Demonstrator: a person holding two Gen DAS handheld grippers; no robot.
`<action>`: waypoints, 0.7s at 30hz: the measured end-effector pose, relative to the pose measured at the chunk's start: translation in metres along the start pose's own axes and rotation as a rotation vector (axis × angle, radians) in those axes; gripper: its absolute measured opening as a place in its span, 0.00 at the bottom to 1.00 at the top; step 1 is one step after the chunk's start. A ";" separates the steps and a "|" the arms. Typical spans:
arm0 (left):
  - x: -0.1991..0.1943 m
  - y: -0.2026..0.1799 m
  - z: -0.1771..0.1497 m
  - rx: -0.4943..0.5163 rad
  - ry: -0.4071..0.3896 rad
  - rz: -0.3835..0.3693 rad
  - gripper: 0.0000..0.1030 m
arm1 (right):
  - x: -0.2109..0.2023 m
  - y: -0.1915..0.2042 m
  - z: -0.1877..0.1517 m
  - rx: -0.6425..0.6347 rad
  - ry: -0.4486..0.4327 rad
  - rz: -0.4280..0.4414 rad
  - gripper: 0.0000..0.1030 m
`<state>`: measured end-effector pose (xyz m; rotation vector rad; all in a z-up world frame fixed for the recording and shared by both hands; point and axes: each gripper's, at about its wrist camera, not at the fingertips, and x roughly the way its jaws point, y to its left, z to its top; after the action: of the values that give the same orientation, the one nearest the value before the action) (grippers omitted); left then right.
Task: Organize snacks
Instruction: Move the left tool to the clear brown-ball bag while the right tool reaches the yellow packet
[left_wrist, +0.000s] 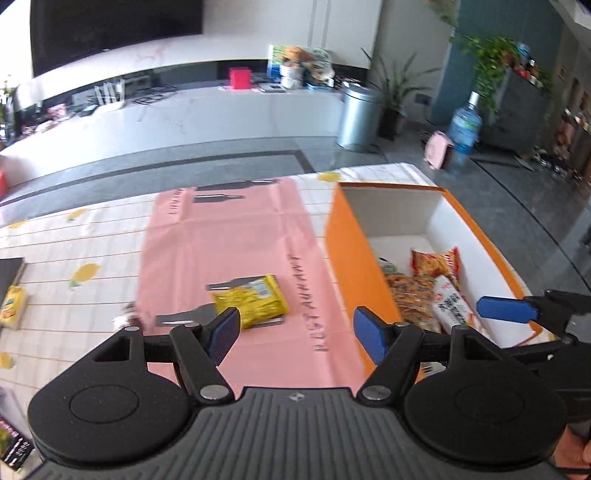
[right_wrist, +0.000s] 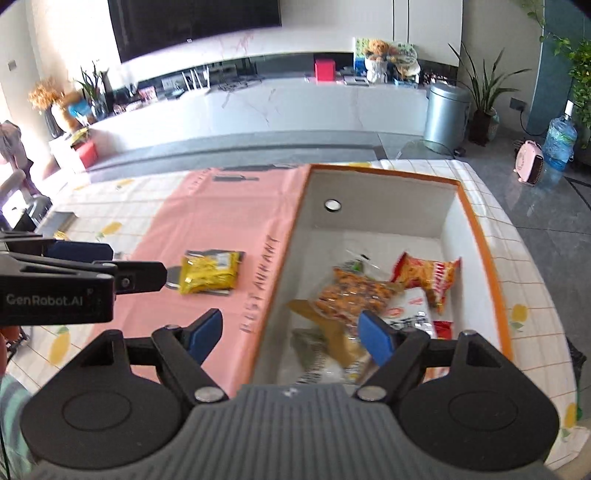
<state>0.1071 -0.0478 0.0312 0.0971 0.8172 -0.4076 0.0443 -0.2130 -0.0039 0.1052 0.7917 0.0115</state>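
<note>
Big living room: long white marble ledge along the far wall, dark screen above it, grey bin and water jug on the floor past the orange box's far right corner. My worktop wears a lemon-print grid cloth, with a pink mat laid flat just left of the orange box. The box is open-topped with a white inside and sits on the cloth's right part. Several snack bags lie in a pile inside it, near end: an orange-nut bag, a red-orange pack and a white one. One yellow snack packet is still out, flat on the mat left of the box.

Left gripper hovers over the mat beside the box wall, jaws spread, empty; the packet lies just ahead of the left pad. Right gripper hangs over the box's near-left edge, jaws spread, nothing pinched.
</note>
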 end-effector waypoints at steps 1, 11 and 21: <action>-0.004 0.006 -0.001 -0.009 -0.007 0.018 0.80 | -0.002 0.008 -0.002 0.000 -0.015 0.005 0.76; -0.011 0.074 -0.022 -0.144 -0.019 0.062 0.80 | 0.013 0.077 -0.024 0.018 -0.073 0.022 0.76; 0.015 0.126 -0.041 -0.259 0.053 0.078 0.80 | 0.061 0.113 -0.027 -0.022 0.021 0.018 0.78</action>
<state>0.1375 0.0725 -0.0167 -0.1012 0.9089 -0.2244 0.0719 -0.0956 -0.0548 0.0919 0.8118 0.0379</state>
